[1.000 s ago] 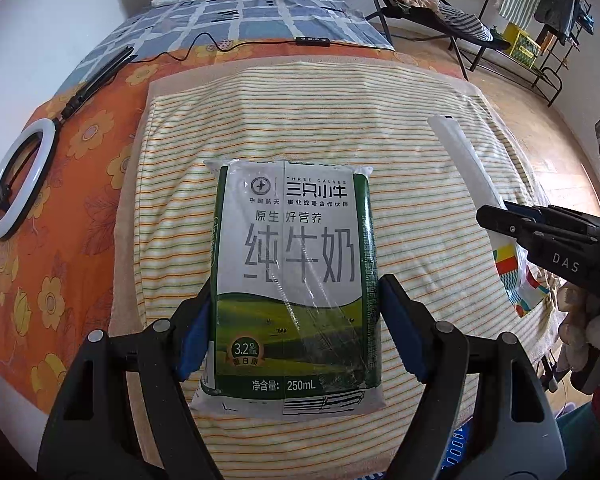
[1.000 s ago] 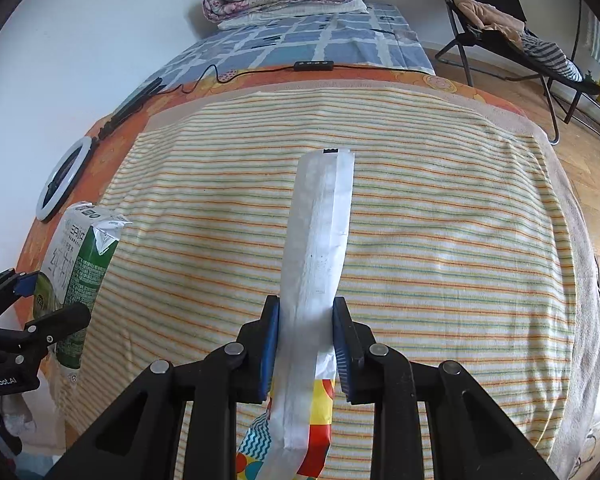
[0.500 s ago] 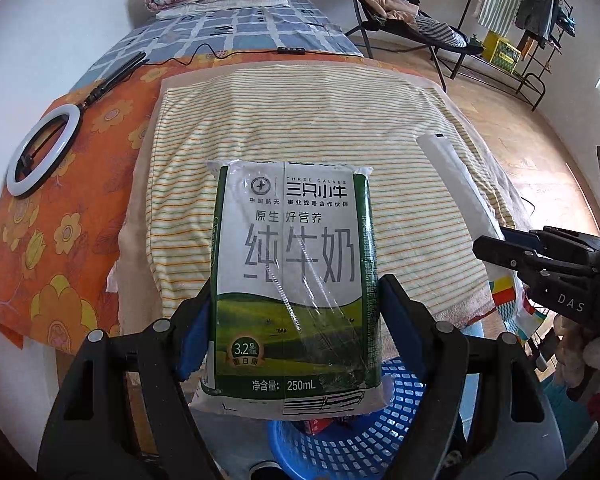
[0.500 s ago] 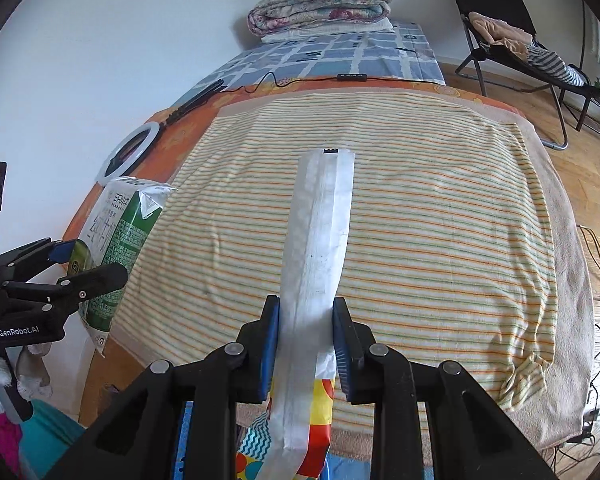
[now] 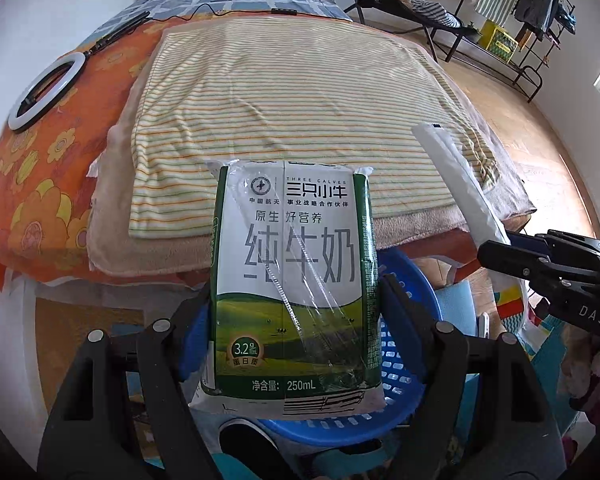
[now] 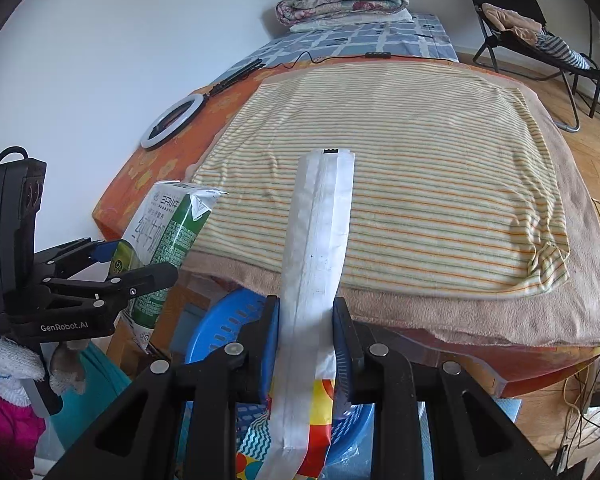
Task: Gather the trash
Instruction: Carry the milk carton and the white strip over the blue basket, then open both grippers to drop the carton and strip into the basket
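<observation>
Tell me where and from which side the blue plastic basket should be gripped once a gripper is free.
Grip the blue perforated plastic basket by its thin upright rim, coming from above with one finger inside and one outside. The open mouth faces up beside the bed and the wall looks narrow enough to pinch. For now the green-and-white milk carton hides much of it, so the rim's far side cannot be judged.

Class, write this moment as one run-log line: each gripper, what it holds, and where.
left gripper: shut on milk carton | right gripper: shut on snack wrapper | both held above blue basket | nothing released yet
</observation>
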`<state>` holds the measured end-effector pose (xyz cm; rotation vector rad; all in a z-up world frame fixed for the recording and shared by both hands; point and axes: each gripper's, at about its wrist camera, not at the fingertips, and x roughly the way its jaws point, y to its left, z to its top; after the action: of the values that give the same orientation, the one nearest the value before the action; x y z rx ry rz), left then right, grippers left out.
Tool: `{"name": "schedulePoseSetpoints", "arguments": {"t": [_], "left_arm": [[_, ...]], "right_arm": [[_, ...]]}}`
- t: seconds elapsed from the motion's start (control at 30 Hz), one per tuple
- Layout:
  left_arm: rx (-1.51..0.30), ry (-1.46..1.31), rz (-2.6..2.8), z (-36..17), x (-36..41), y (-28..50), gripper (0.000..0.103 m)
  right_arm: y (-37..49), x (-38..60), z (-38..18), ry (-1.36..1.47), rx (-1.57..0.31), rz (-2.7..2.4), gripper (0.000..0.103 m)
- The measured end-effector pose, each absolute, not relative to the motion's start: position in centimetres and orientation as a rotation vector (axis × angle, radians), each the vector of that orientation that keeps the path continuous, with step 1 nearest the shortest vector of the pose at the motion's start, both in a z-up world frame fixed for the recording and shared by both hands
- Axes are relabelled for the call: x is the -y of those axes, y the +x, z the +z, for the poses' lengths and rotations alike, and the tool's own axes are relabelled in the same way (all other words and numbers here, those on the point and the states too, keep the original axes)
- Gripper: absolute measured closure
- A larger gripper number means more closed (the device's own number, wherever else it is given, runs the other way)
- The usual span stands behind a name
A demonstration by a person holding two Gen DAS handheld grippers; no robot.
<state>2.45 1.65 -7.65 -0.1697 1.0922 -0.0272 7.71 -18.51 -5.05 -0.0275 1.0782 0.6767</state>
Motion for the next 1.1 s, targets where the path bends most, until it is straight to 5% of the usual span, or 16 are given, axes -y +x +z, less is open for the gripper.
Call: {"name": "schedulePoseSetpoints", "arguments": {"t": [0.63, 1.1], "left_arm": [[-1.289, -0.289, -0.033, -17.4, 1.2, -2.7, 0.025], [-1.32, -0.276, -0.025, -18.7, 1.7, -2.1, 0.025]], "right_arm": [[1.8, 18.9, -11.8, -0.039, -1.248, 0.724, 0.078], [1.7, 18.7, -15.1, -0.047, -1.338, 0.709, 0.078]]}}
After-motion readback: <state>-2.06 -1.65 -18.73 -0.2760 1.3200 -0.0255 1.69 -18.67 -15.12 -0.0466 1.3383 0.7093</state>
